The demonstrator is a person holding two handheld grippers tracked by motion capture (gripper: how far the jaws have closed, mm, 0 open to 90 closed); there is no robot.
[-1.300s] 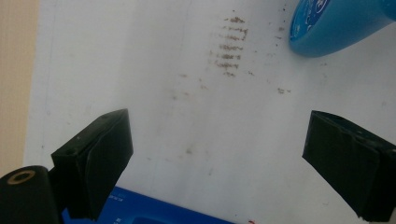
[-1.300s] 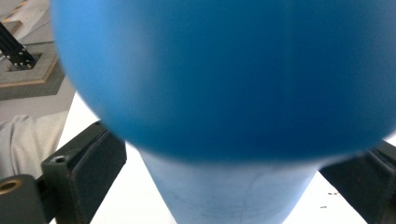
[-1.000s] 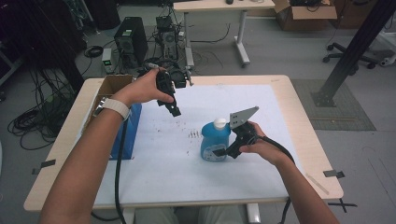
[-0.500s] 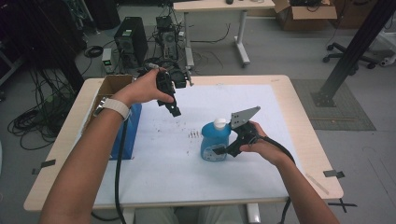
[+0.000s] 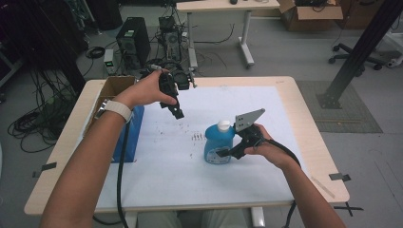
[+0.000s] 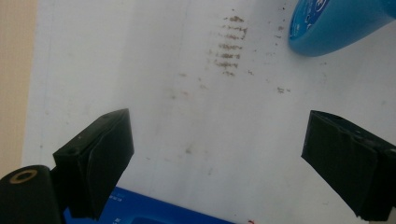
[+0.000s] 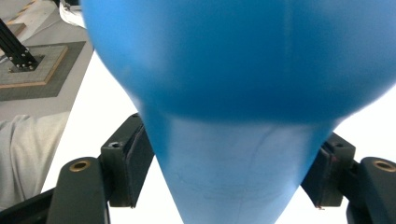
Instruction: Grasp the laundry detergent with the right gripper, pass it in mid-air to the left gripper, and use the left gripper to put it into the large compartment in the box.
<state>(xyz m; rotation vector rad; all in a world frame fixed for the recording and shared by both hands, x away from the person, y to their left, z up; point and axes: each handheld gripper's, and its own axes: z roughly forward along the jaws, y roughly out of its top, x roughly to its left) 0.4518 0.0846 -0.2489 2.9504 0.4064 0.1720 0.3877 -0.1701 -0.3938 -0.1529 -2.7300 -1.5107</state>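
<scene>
The blue bottle (image 5: 218, 144) with a white cap is standing upright on the white sheet (image 5: 190, 180) that is covering the table (image 5: 313, 142), just right of centre in the high view. The right gripper (image 5: 233, 153) is reaching it from the right at the lower body. Its jaws have just been closing with the bottle between them. In the right gripper view the bottle (image 7: 233, 93) is filling the upper frame, and both black pads (image 7: 135, 158) are sitting against its narrow part, gripping it.

The left gripper (image 5: 177, 113) is hanging above the sheet at upper centre-left of the high view, well apart from the bottle. Its jaws are standing wide with nothing between them. In the left gripper view they are framing bare sheet with brown smudges (image 6: 231, 46), the bottle's (image 6: 336, 23) edge lying at upper right.

A blue box (image 5: 129, 135) is lying at the sheet's left edge, beside a cardboard box (image 5: 114, 88).
</scene>
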